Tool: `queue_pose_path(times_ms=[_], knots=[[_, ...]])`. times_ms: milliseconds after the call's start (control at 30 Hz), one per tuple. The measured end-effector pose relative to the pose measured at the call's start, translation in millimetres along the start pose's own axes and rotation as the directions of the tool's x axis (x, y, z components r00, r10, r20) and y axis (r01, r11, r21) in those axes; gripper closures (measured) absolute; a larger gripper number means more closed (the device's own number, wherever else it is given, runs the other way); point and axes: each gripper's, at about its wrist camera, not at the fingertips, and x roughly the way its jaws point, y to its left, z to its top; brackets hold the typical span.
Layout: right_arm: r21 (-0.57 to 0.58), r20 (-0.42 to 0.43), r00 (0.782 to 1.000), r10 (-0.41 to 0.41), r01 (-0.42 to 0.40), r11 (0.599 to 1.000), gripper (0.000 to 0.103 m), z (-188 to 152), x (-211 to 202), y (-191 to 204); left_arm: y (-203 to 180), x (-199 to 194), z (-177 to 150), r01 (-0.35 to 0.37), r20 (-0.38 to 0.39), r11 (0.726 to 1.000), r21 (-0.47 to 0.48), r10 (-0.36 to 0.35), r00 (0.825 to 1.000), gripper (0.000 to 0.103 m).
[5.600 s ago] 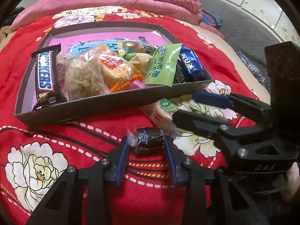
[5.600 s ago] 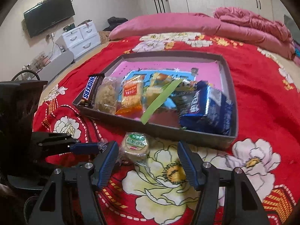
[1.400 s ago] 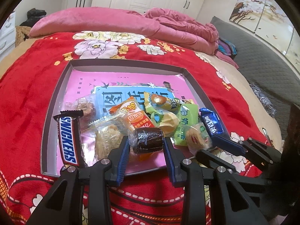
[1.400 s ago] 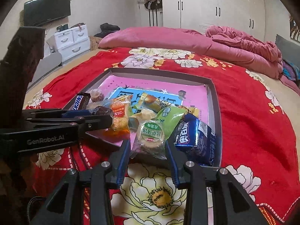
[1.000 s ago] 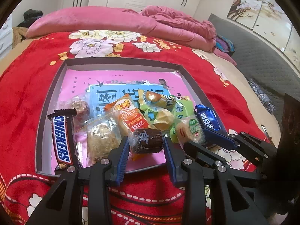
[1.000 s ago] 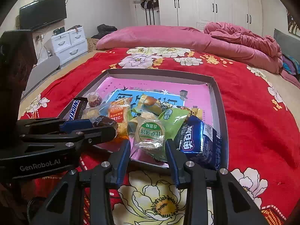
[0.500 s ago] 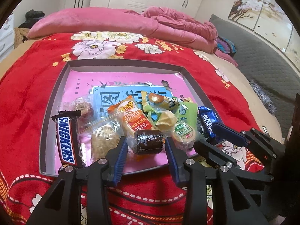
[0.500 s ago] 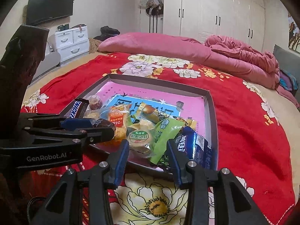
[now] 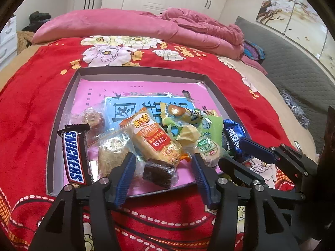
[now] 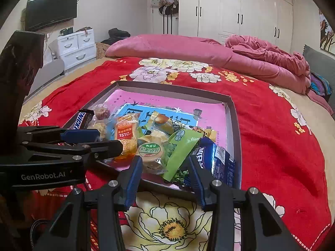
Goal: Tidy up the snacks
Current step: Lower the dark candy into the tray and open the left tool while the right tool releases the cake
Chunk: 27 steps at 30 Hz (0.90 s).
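While your left gripper (image 9: pixel 162 167) is hanging with its jaws apart over the near edge of the tray (image 9: pixel 62 102), the dark brown cake (image 9: pixel 160 172) is lying free between its fingers, long axis running left to right across the gap. You are holding the right gripper (image 10: pixel 165 169) spread as well, the round green-labelled pastry (image 10: pixel 151 153) sitting just beyond its tips inside the tray's near right corner, each snack nearest its own claw.
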Motion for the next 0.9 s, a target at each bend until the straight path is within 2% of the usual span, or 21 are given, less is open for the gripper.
queue_pose_path(times_ms=[233,900], knots=[[-0.003,-0.005,1.000,0.001,-0.001,1.000,0.057,-0.1,0.9,-0.3,1.3,-1.0,-0.2,-0.007,0.000,1.000,0.000,0.007,1.000,0.043],[-0.020,-0.024,1.000,-0.006,0.005,1.000,0.052,-1.2,4.4,4.6,7.9,-1.1,0.1,-0.085,0.003,0.996,0.009,0.085,0.996,0.041]])
